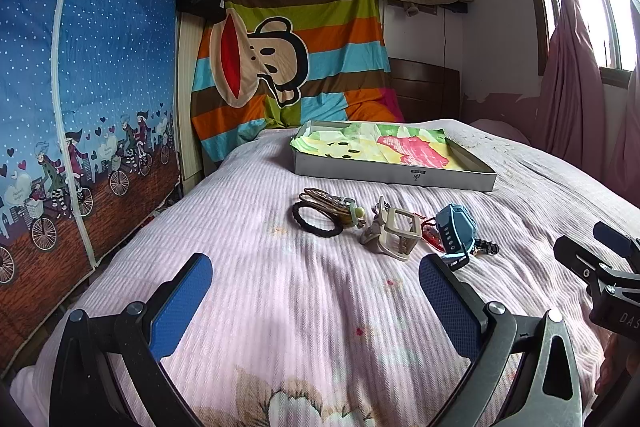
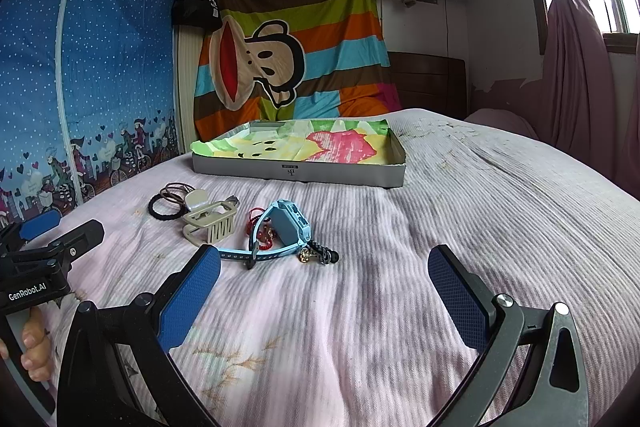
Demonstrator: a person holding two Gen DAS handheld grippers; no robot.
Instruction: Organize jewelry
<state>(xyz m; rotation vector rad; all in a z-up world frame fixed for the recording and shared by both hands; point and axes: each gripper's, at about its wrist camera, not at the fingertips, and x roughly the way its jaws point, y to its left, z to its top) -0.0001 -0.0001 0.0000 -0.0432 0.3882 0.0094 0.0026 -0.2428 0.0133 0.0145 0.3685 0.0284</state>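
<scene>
We judge the task to be at its start: nothing is grasped and no item has reached the container. The left hand-held gripper point(image 1: 316, 299) hovers over the bed point(image 1: 304, 307) with its blue pads spread wide and nothing between them. The right hand-held gripper point(image 2: 324, 291) is likewise spread wide and empty.

The jewelry lies in a loose cluster on the bed cover, short of the box. In the left wrist view, at 12 o'clock from the left gripper, we see a black hair tie point(image 1: 317, 221) with brown hair ties point(image 1: 320, 197) touching it, and a beige hair claw clip point(image 1: 394, 233) just beside them. At 1 o'clock sit a blue watch point(image 1: 456, 229), a red bead string point(image 1: 434, 237) partly under it, and a dark braided charm point(image 1: 486, 248).

The shallow grey box point(image 1: 394, 179) stands beyond the cluster. It holds only a colourful paper lining point(image 1: 372, 143); we see no jewelry in it.

The next move calls for lowering 1 gripper onto a single item, probably the watch, nearest the right gripper, without snagging the bead string.
</scene>
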